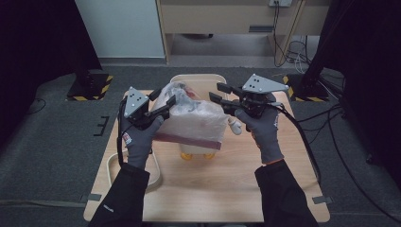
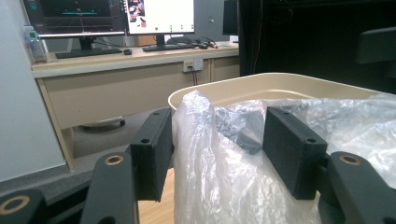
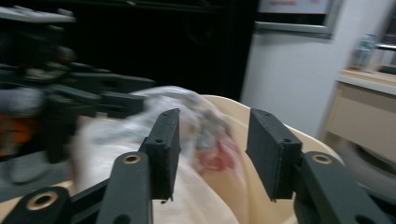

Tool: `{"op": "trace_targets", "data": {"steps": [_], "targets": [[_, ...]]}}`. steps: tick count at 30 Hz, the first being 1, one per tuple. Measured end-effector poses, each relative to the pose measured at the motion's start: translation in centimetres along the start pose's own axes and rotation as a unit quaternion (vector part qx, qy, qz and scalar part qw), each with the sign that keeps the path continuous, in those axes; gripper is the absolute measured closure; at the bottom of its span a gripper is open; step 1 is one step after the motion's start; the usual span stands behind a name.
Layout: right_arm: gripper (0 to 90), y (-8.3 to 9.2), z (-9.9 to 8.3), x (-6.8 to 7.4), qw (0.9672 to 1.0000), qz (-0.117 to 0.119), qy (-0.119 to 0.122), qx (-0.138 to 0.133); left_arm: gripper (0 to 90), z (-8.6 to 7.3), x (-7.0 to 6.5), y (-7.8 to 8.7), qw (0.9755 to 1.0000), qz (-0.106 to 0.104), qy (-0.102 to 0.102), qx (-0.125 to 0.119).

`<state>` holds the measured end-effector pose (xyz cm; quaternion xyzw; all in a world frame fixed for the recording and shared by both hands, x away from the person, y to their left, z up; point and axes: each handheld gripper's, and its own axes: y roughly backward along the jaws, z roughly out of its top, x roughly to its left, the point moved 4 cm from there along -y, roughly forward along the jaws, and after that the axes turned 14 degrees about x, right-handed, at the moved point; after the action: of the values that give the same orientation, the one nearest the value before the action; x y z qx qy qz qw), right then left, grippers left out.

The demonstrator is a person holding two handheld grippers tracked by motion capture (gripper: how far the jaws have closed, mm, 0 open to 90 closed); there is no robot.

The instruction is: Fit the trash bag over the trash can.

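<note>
A crumpled clear plastic bag with pale and reddish contents stands up off the wooden table. My left gripper is shut on the bag's upper left edge. In the left gripper view the film fills the gap between the two jaws of the left gripper. My right gripper hangs open at the bag's upper right, its jaws apart and off the film. In the blurred right gripper view the bag lies beyond the spread jaws of the right gripper.
A beige tray sits just behind the bag at the table's far edge. Another pale tray overhangs the near left side. A small white and yellow object pokes out under the bag. Cables run on the floor to the right.
</note>
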<state>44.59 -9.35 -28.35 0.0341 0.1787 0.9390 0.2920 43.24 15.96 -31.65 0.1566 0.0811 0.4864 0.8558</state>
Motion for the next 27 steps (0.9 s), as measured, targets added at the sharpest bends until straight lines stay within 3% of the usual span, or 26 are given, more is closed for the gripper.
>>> {"op": "trace_targets", "data": {"steps": [3, 9, 15, 20, 27], "targets": [[49.2, 0.1, -0.3, 1.0, 0.9996, 0.025, 0.012, 0.006, 42.5, 0.0, -0.1, -0.4, 1.0000, 0.000, 0.001, 0.006], [51.7, -0.9, -1.3, 2.7, 0.9966, 0.071, 0.030, 0.028, 42.5, 0.4, -0.3, -0.8, 0.9999, 0.001, -0.006, 0.013], [73.1, -1.3, -1.7, 3.4, 0.9940, 0.098, 0.031, 0.038, 41.6, 0.6, -0.3, -1.0, 0.9998, -0.005, -0.010, 0.017], [86.6, -1.1, -1.6, 3.5, 0.9920, 0.119, 0.020, 0.038, 41.6, 1.0, -0.1, 0.0, 0.9998, -0.018, -0.002, -0.010], [90.0, -1.0, -1.0, 2.6, 0.9962, 0.084, 0.003, 0.020, 41.7, 1.5, 0.5, 1.9, 0.9993, -0.015, 0.003, -0.034]]}}
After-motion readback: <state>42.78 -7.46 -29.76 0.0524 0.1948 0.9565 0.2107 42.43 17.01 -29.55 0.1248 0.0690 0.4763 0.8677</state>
